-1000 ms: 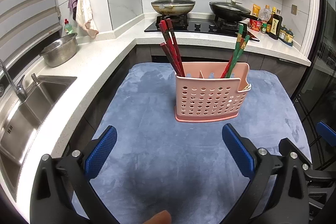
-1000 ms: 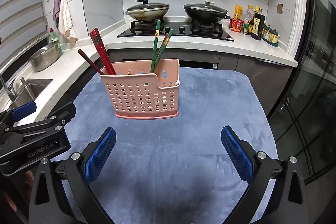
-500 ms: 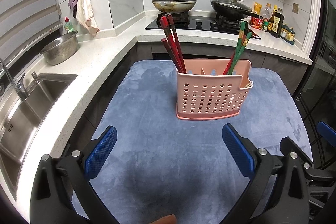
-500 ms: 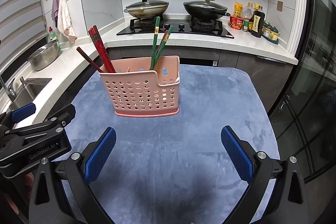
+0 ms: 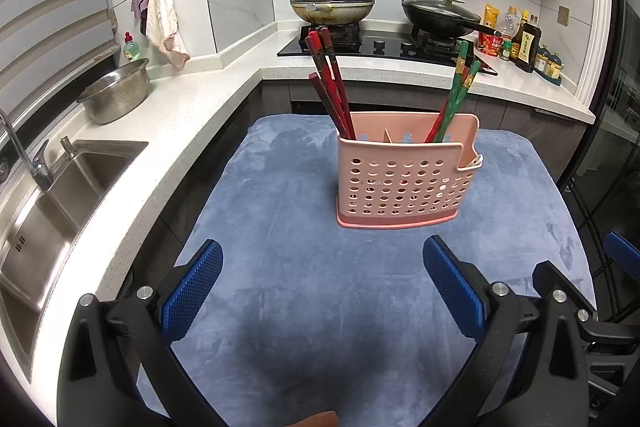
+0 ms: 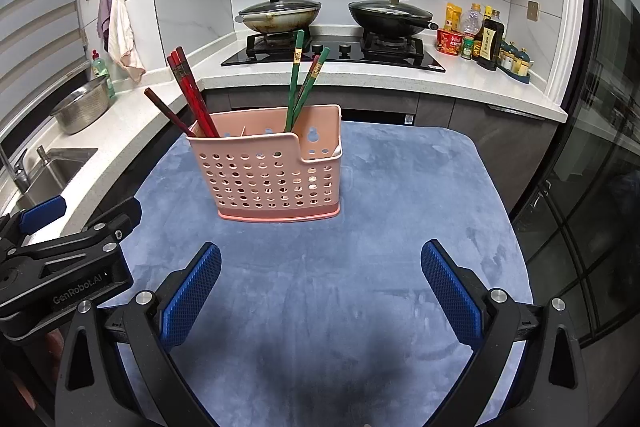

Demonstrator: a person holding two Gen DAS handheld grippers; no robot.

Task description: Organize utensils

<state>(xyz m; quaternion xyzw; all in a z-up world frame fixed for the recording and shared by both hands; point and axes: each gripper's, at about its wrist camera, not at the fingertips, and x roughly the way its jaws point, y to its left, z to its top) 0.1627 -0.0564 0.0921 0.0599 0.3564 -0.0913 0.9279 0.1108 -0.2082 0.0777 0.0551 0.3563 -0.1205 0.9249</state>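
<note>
Both claws hang empty with their blue pads spread wide apart: the left gripper (image 5: pixel 322 287) and the right gripper (image 6: pixel 320 287) sit side by side above the near edge of a blue cloth-covered table (image 6: pixel 420 195), aimed at the utensil holder and well short of it.

That pink perforated holder (image 6: pixel 268 175) stands upright near the middle of the cloth. A divider splits it into sections. Red chopsticks (image 6: pixel 188 91) lean out toward the left from the left section; green chopsticks (image 6: pixel 298 83), with at least one red-tipped stick among them, lean in the middle section. A lower pocket on the right end holds something pale, too hidden to name. No loose utensils show anywhere on the cloth.

Sorting looks nearly or fully done, since the colours already stand apart. If a stick still needs moving, a good approach is to come in from above, pinch one stick high on its shaft, and lift straight up so the light holder does not tip or slide on the soft cloth.

Both tools are held low and level, roughly parallel, the left one's body visible at the left edge of the right camera's view. Beyond the table runs a white counter (image 5: pixel 192 115) with a sink (image 5: pixel 60 195), a steel bowl (image 5: pixel 116 95), and a hob (image 6: pixel 332 53) carrying two lidded pans.
</note>
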